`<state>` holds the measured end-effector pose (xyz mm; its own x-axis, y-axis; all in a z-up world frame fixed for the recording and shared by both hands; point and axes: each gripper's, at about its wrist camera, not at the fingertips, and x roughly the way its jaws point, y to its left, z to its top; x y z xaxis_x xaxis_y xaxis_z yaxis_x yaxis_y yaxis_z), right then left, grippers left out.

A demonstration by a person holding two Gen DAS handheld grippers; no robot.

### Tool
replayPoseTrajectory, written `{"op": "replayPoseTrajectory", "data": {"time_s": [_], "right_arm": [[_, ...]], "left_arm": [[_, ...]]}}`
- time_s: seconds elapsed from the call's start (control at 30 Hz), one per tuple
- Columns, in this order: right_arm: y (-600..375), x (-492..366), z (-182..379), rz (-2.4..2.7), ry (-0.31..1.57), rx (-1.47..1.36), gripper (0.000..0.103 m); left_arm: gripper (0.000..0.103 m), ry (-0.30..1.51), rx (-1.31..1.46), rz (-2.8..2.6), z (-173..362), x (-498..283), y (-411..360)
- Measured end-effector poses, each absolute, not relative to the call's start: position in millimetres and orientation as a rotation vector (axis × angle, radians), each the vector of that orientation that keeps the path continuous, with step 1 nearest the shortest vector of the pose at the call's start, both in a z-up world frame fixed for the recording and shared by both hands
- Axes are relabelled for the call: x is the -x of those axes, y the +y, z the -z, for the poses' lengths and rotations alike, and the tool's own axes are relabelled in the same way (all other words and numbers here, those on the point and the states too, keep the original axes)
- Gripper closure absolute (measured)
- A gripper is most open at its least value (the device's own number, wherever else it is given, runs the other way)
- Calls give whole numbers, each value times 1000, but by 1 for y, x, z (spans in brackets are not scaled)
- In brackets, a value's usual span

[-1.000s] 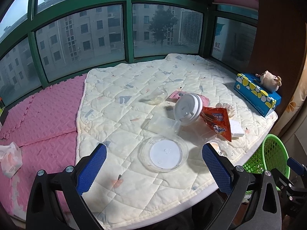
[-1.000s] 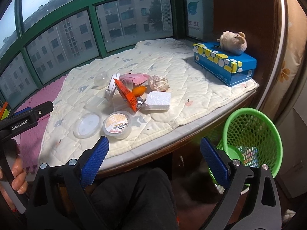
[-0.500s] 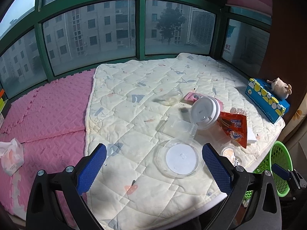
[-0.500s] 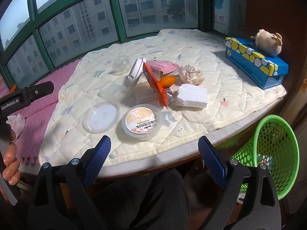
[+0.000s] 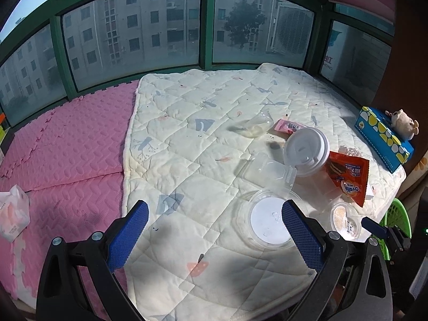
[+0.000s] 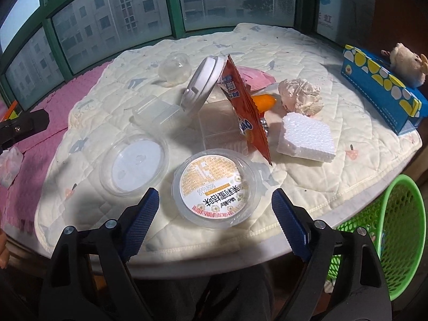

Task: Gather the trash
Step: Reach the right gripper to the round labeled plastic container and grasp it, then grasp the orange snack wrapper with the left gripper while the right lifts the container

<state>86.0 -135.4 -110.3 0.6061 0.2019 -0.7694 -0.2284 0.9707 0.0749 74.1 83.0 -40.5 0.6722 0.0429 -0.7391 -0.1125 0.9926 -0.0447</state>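
Writing first: orange snack packet reads "Ovaltine" in part, standing on edge against a clear box. Round tub carries an orange and white label of Chinese print, seen upside down; too small to read. "HONG" shows on a sign behind the right-hand window in the left wrist view.

Trash lies clustered on the cream quilt near its front edge: clear round lid just left of the tub, white cup lid tilted against the packet, foam block, crumpled paper ball, pink wrapper, clear dome farther back.

Right gripper hovers just short of the tub; jaws have just been closing but stand wide, nothing pressed between them. Left gripper also wide, empty, over the quilt beside the clear round lid.

Green mesh basket stands below the quilt's edge, right. Blue tissue box with a plush toy on top, far right. Pink foam mat left of the quilt.
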Motion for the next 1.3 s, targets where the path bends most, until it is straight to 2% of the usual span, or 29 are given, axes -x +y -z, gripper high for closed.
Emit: {"op": "replayPoseTrajectory", "data": {"time_s": [0.17, 0.53, 0.9, 0.97, 1.1, 1.17, 1.3], "right_arm": [[-136, -95, 116, -249, 899, 15, 32], [-149, -69, 98, -279, 850, -2, 33], [-214, -31, 74, -178, 806, -63, 33], [-230, -27, 73, -146, 802, -82, 33], [-262, -20, 72, -74, 788, -114, 33], [-278, -17, 72, -42, 785, -134, 33], [-303, -9, 76, 11, 783, -166, 33]], "left_arm": [[6, 837, 81, -76, 43, -78, 82], [7, 860, 86, 1, 46, -90, 62], [8, 859, 58, 186, 33, -108, -15], [16, 865, 58, 225, 32, -114, -30], [22, 911, 78, 269, 38, -133, -56], [30, 929, 99, 284, 42, -142, -64], [36, 959, 114, 290, 49, -157, -75]]}}
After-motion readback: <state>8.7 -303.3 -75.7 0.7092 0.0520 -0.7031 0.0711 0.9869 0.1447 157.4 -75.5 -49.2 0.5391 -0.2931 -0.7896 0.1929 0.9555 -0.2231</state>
